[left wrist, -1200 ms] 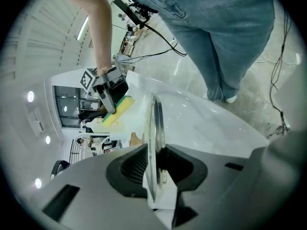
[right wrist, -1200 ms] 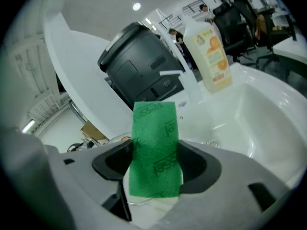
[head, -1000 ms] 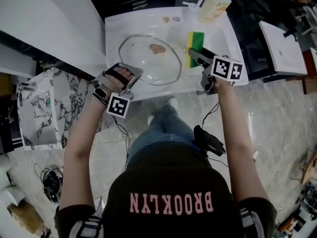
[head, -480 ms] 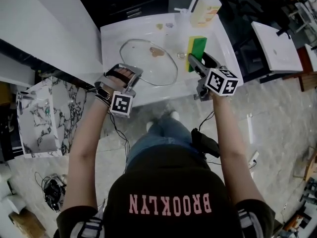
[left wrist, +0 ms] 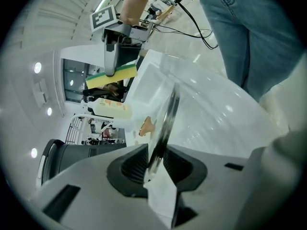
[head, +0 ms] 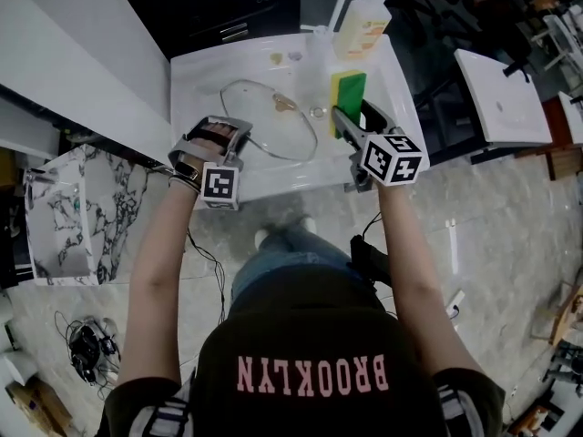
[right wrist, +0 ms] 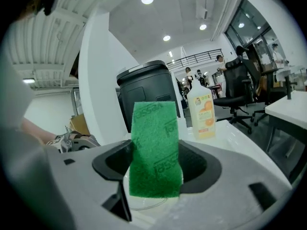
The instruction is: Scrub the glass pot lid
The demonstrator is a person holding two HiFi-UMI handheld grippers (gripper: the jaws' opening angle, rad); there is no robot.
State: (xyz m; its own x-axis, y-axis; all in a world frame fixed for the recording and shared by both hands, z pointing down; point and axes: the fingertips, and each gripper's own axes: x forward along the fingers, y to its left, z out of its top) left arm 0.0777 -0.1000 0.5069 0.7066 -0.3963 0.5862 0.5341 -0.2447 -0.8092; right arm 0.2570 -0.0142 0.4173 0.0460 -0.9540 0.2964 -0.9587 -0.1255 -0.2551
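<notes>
Two grippers work over a white basin (head: 193, 66), one at each side of it. At the far left of the head view stands a marble-patterned cabinet (head: 62, 209), well apart from the basin. The left gripper (head: 224, 131), with its marker cube (head: 219, 187) toward the person, reaches the basin's near left edge. In the left gripper view, the left gripper (left wrist: 154, 166) has its jaws pressed together on the metal rim of the glass pot lid (left wrist: 166, 121), which runs edge-on away from the camera.

The glass pot lid (head: 264, 124) sits in the middle of the basin, its near left rim clamped in the left gripper. A brown smear (head: 285, 103) marks the glass toward the far side; it also shows in the left gripper view as a brown smear (left wrist: 146, 127) just beside the rim.

Right of the lid, the right gripper (head: 350, 118) is clamped on a sponge (head: 347, 87) held just beside the lid's right edge. The sponge is green on one face and yellow on the other. In the right gripper view the right gripper (right wrist: 156, 170) pinches the sponge (right wrist: 155, 143) upright between both jaws, green face toward the camera. A soap bottle (head: 362, 24) stands at the far right corner of the basin, and appears beyond the sponge as the soap bottle (right wrist: 203, 111) in the right gripper view.
</notes>
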